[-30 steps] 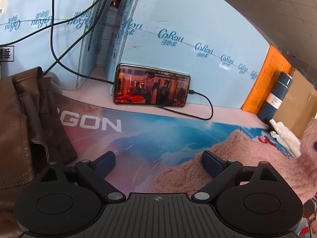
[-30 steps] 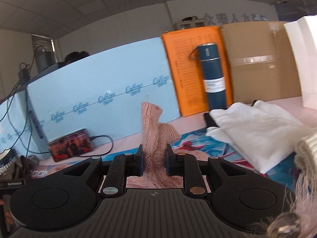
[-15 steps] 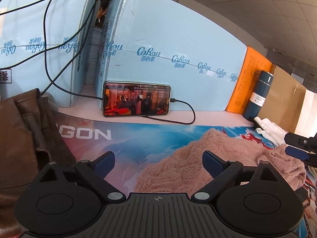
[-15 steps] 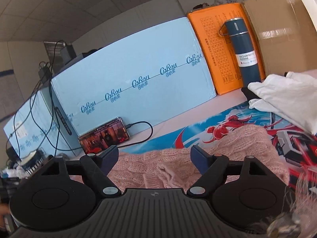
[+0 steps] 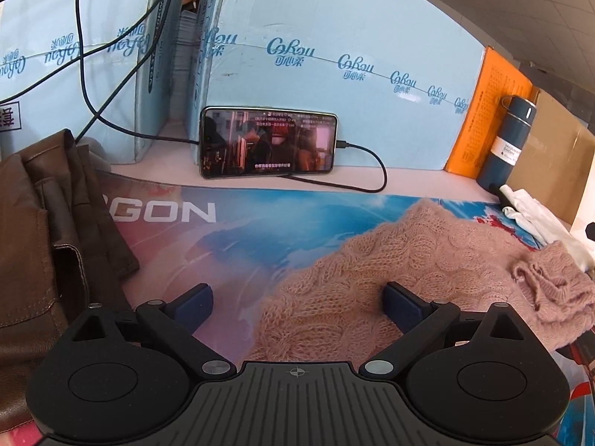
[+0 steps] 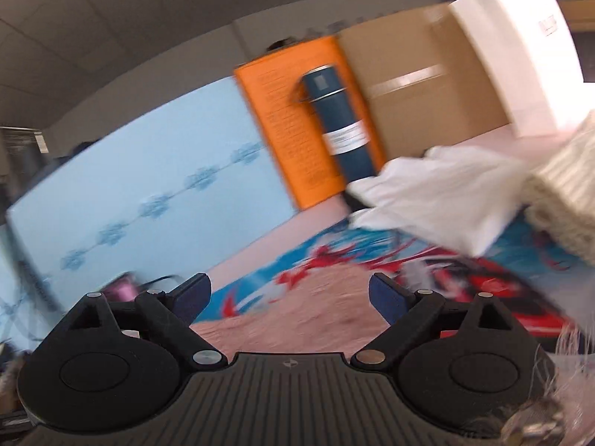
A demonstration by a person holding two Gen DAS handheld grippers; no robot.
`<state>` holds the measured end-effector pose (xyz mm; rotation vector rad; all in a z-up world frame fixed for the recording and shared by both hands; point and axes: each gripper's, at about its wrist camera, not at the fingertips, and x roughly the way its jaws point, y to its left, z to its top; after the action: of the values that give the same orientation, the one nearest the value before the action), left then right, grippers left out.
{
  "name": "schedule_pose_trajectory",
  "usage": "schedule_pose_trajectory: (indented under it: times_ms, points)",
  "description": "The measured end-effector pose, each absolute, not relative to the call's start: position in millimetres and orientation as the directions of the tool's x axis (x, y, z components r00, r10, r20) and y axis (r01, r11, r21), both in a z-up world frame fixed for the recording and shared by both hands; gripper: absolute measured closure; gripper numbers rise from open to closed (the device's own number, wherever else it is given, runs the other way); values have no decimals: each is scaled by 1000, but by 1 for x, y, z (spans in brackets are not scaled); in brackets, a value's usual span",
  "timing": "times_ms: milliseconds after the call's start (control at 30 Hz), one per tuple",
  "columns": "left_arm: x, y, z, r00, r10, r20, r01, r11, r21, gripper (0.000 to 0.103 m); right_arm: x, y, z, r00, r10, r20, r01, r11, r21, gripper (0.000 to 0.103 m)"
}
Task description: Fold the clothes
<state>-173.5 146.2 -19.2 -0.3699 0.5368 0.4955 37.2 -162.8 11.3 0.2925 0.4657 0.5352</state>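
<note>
Pink knit sweater [image 5: 401,271] lies bunched on printed mat [image 5: 208,245], at 2 o'clock from left gripper [image 5: 297,301]. Left gripper jaws spread, empty. Right gripper [image 6: 290,297] jaws spread, empty, above sweater; view blurred. Fold looks partial, cuff loose at 3 o'clock; tidying left.

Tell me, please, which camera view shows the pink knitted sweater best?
The left wrist view: the pink knitted sweater lies sharp on the mat, its cable knit clear. The right wrist view shows only a motion-blurred strip of it beyond the tool.

Phone [image 5: 268,143] against blue foam board [image 5: 334,74], blue flask [image 5: 507,141], orange box [image 6: 293,122]
</note>
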Motion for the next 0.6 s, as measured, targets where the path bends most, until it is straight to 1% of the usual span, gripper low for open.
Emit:
schedule_pose_trajectory:
  times_ms: [33,67,200,233,267,300,333,433,600]
  points:
    - [-174,146,-19,748,348,-566,-535,820,-203,4,43,-166,10,800,466,-378,-350,874,337,11]
    - [-174,146,-19,747,348,-566,-535,820,-202,4,51,-169,6,796,434,-423,-318,893,319,11]
    - [-172,146,-19,747,346,-567,-532,823,-199,4,72,-166,-16,670,517,-532,-344,852,395,11]
    - [-172,146,-19,748,345,-567,-532,823,-200,4,68,-161,-19,682,518,-517,-365,853,374,12]
    - [-172,146,-19,748,344,-567,-532,822,-202,4,64,-155,-20,681,517,-519,-386,856,345,15]
    - [-173,147,-19,749,343,-566,-531,822,-205,4,60,-148,-21,680,515,-522,-407,857,315,20]
    - [-173,147,-18,750,343,-566,-531,822,-205,4,56,-142,-22,678,514,-525,-428,857,286,38]
    - [-173,147,-18,754,337,-564,-525,824,-211,4,46,-135,-18,663,551,-507,-492,831,259,71]
    - [-174,146,-17,764,326,-556,-515,829,-221,4,31,-148,7,694,619,-367,-580,783,224,77]
